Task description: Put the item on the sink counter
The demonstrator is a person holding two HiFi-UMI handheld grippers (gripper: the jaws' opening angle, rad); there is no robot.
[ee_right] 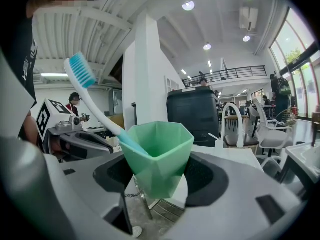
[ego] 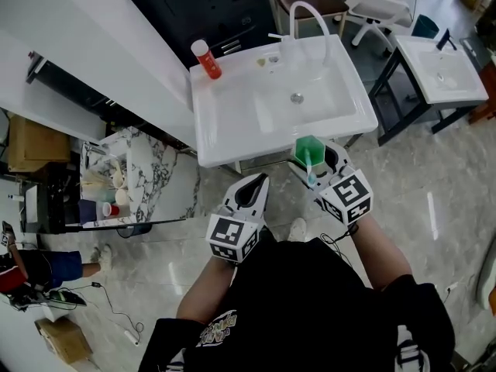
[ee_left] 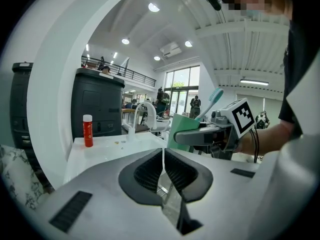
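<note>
A faceted green cup (ego: 307, 146) with a blue-and-white toothbrush (ego: 310, 170) standing in it is held between the jaws of my right gripper (ego: 315, 160), just in front of the near edge of the white sink counter (ego: 225, 122). In the right gripper view the green cup (ee_right: 158, 154) fills the gap between the pads of the right gripper (ee_right: 158, 178), and the toothbrush (ee_right: 93, 100) leans left. My left gripper (ego: 249, 194) hovers over the floor to the left, empty. In its own view the left gripper (ee_left: 163, 165) has its pads touching, and the cup (ee_left: 181, 129) shows beyond.
A red tube (ego: 207, 59) stands on the counter's back left corner and a white faucet (ego: 307, 20) arches over the basin. A second sink (ego: 439, 70) stands at the right, chairs (ego: 373, 4) behind, and a cluttered marble shelf (ego: 132, 178) at the left.
</note>
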